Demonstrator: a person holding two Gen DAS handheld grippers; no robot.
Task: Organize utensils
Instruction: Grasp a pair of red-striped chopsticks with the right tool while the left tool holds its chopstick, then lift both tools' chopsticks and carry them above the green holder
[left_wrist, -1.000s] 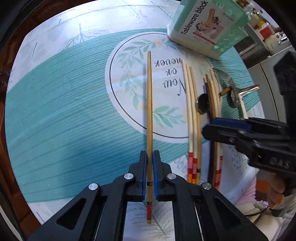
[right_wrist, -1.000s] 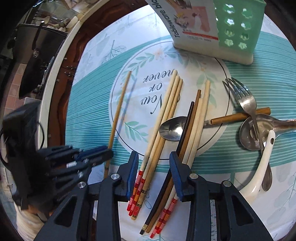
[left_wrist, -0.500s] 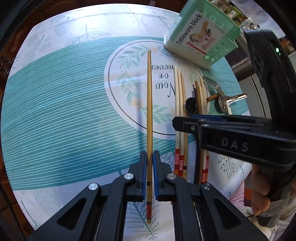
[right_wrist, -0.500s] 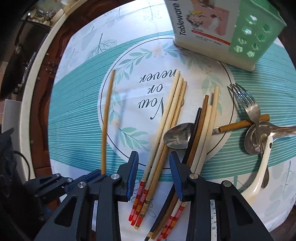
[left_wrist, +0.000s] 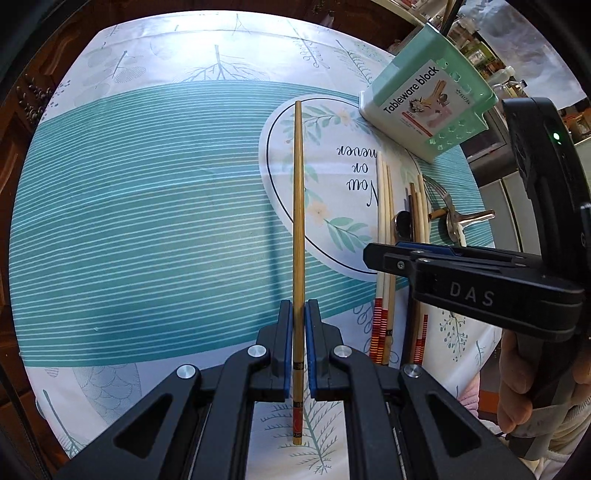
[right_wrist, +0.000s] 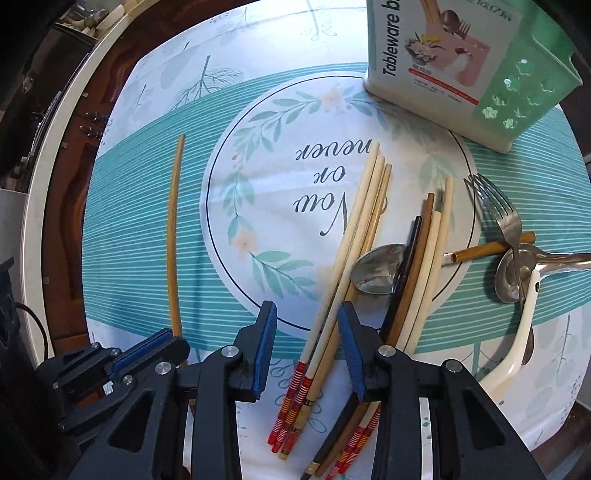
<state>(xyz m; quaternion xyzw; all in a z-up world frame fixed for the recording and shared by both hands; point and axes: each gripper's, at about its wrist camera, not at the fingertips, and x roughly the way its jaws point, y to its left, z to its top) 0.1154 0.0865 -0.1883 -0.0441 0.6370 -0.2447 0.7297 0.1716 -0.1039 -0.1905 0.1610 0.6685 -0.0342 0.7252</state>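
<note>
My left gripper (left_wrist: 298, 306) is shut on a brown chopstick (left_wrist: 298, 203) near its red-banded end; the stick points away over the teal tablecloth. In the right wrist view that chopstick (right_wrist: 172, 236) stands at the left, with the left gripper (right_wrist: 147, 347) at its lower end. My right gripper (right_wrist: 308, 314) is open above a bundle of pale chopsticks (right_wrist: 354, 229) with red-striped ends, and nothing is gripped. A second bundle of pale and dark chopsticks (right_wrist: 424, 258) lies just to the right. The green tableware holder (right_wrist: 461, 66) stands at the back right.
A metal spoon (right_wrist: 376, 269) lies under the second bundle. A fork (right_wrist: 498, 214), a brown-handled utensil (right_wrist: 487, 249), another metal spoon (right_wrist: 513, 277) and a white ceramic spoon (right_wrist: 524, 325) are piled at the right. The table's wooden edge (right_wrist: 74, 206) runs along the left.
Both grippers have shifted left across the cloth. The left one carries the brown chopstick away from the printed circle. The pale bundle now lies under the right gripper's gap.
</note>
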